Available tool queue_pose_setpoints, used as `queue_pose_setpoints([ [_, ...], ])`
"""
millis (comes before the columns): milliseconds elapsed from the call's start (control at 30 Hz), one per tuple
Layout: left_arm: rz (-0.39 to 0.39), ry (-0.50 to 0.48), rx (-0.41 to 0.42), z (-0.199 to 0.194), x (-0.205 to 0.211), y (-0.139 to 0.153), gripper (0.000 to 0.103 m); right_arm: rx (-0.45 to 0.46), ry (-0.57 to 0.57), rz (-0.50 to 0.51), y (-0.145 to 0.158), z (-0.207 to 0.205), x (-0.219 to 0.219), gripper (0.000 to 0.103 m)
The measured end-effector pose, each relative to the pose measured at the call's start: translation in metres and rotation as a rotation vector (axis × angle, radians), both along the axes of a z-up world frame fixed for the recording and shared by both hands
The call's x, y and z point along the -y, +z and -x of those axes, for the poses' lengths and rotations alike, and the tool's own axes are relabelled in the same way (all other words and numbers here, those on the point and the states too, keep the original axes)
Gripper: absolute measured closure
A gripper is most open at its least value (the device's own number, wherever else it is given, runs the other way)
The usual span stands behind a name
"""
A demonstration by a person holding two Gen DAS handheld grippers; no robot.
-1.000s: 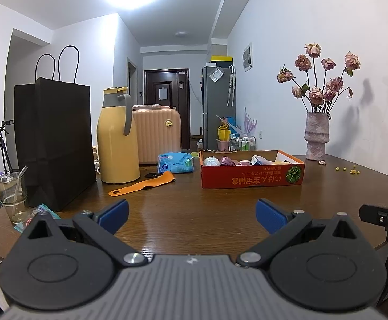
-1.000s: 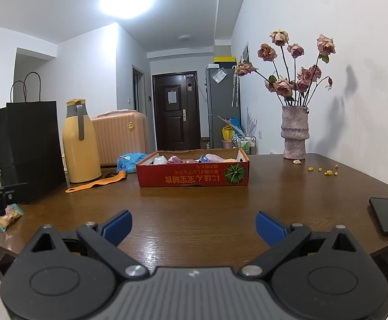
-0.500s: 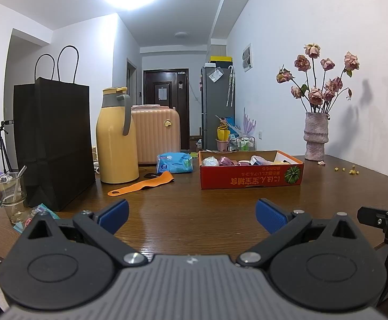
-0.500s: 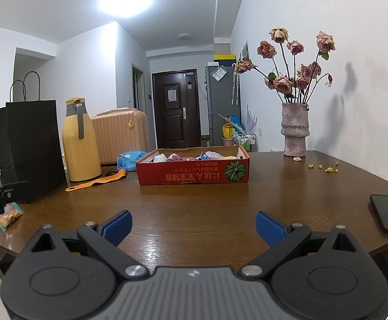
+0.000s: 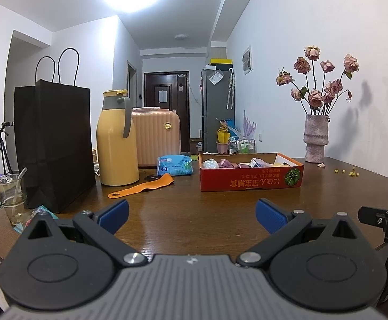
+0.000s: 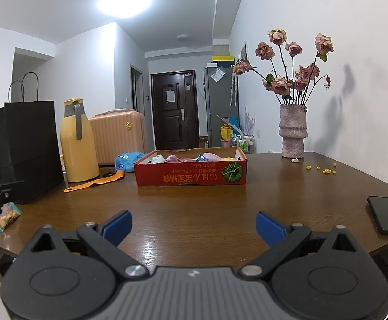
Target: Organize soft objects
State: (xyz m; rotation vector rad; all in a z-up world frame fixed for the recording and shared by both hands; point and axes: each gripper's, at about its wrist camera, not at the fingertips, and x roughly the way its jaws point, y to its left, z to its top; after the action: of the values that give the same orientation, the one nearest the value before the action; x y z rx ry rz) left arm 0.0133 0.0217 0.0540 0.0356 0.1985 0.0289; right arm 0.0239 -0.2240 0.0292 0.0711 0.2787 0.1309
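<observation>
Soft stuff (image 5: 227,163) mostly sitting in the red cardboard box (image 6: 191,177), far-middle of the worktop (image 6: 194,213): small pastel bundles, pink, white, pale blue, can't tell exactly what each is. Looks like a fair bit already sorted in there, judging by the pile. Still outside: blue plastic-wrapped soft pack (image 5: 174,165) lying just left of the box, near the pink suitcase (image 5: 155,136), plus an orange strap thing (image 5: 140,186) flat on the worktop in front of the yellow thermos (image 5: 116,141). Probably those left to deal with, tbh just a guess.

Left claw (image 5: 191,212) spread wide, nothing between the blue pads (image 5: 113,212), hovering low over the near edge. Right claw (image 6: 192,225) same deal: wide open, empty, well short of the box. No grab started yet afaict.

Writing: white characters on the box front, printed upside down from here, next to a green pumpkin pic; not legible enough to quote. Blue pack has a round logo, too small to read.

Other bits: black paper bag (image 5: 52,138) far left, vase w/ dried roses (image 5: 316,138) far right, phone on a cable (image 6: 386,214) near right edge.
</observation>
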Motion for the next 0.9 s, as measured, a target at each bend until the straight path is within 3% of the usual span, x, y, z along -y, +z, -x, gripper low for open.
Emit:
queue_pose_setpoints([
  [900,-0.003,-0.014,-0.005,0.0012,0.006,-0.0006,0.0,0.0,-0.003,-0.006,0.0008,-0.0008,0.0005,0.003],
])
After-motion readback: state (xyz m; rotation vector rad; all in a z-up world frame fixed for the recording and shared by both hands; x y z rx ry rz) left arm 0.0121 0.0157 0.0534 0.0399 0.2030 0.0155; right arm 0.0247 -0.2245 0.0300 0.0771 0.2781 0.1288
